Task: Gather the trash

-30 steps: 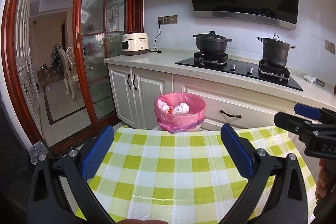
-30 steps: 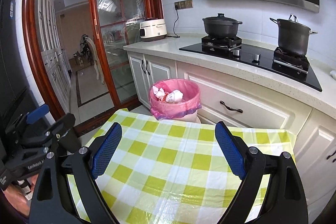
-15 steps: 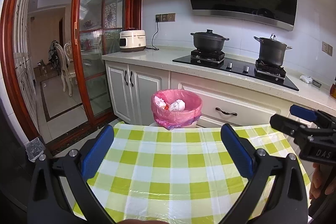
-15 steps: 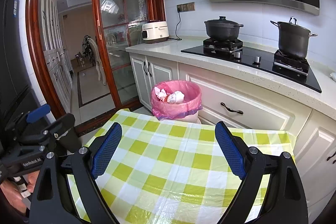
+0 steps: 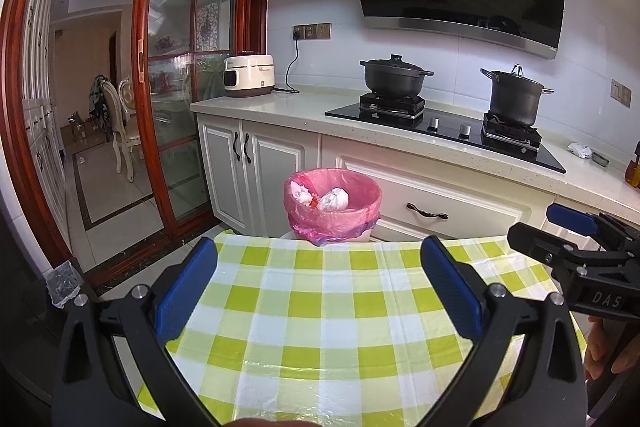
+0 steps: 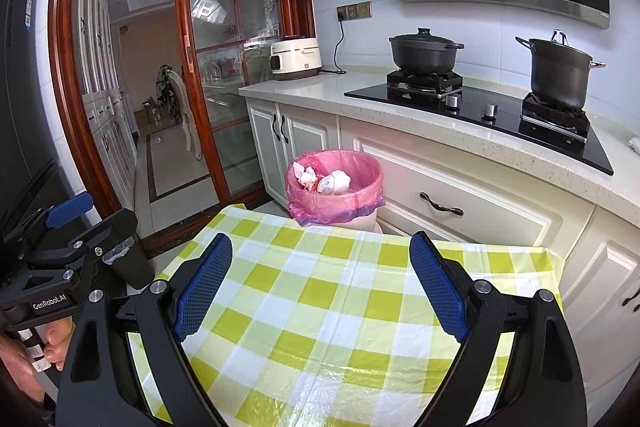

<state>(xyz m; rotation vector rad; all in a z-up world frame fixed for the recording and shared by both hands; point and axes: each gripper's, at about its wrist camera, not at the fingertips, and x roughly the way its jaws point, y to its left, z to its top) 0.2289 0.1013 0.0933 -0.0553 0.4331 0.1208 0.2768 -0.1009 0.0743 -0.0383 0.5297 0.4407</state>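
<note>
A waste bin lined with a pink bag (image 5: 332, 205) (image 6: 335, 187) stands on the floor past the far edge of the table with the green-and-white checked cloth (image 5: 320, 311) (image 6: 340, 307). White crumpled paper trash (image 5: 334, 199) (image 6: 334, 183) lies inside the bin. My left gripper (image 5: 318, 283) hovers over the cloth, open and empty. My right gripper (image 6: 320, 279) also hangs over the cloth, open with nothing between its blue pads. Each gripper shows at the edge of the other's view, held by a hand.
White cabinets and a counter (image 5: 280, 107) run behind the bin, with a hob carrying two dark pots (image 5: 394, 77) (image 5: 516, 97) and a rice cooker (image 5: 248, 75). A small crumpled white item (image 5: 580, 150) lies on the counter's right. A glass sliding door (image 5: 176, 99) stands left.
Both cameras have drawn back and risen slightly, so the bin and counter look smaller and lower. Both grippers stay open and empty.
</note>
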